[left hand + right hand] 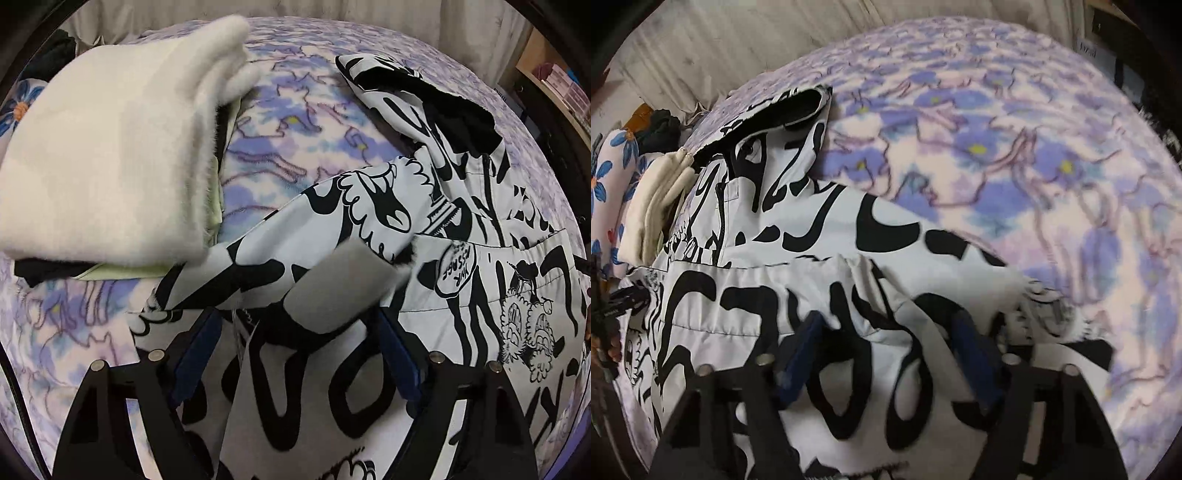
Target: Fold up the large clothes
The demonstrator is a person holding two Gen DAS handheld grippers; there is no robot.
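Observation:
A large white jacket with black cartoon print (461, 236) lies crumpled on a bed with a purple flower blanket (280, 122). My left gripper (295, 336) hangs over the jacket's lower hem, its blue-padded fingers (195, 350) wide apart with loose fabric and a grey patch (336, 291) bunched between them. In the right wrist view the jacket (783, 266) spreads from the hood at top left down to the hem. My right gripper (886, 354) sits over the hem, fingers (798, 358) wide apart with fabric lying between them.
A stack of folded clothes topped by a fluffy white garment (110, 158) lies left of the jacket; it shows as cream folds in the right wrist view (657, 206). A flower-print pillow (605, 173) and pale curtain (738, 44) are behind. Shelves (554, 85) stand at right.

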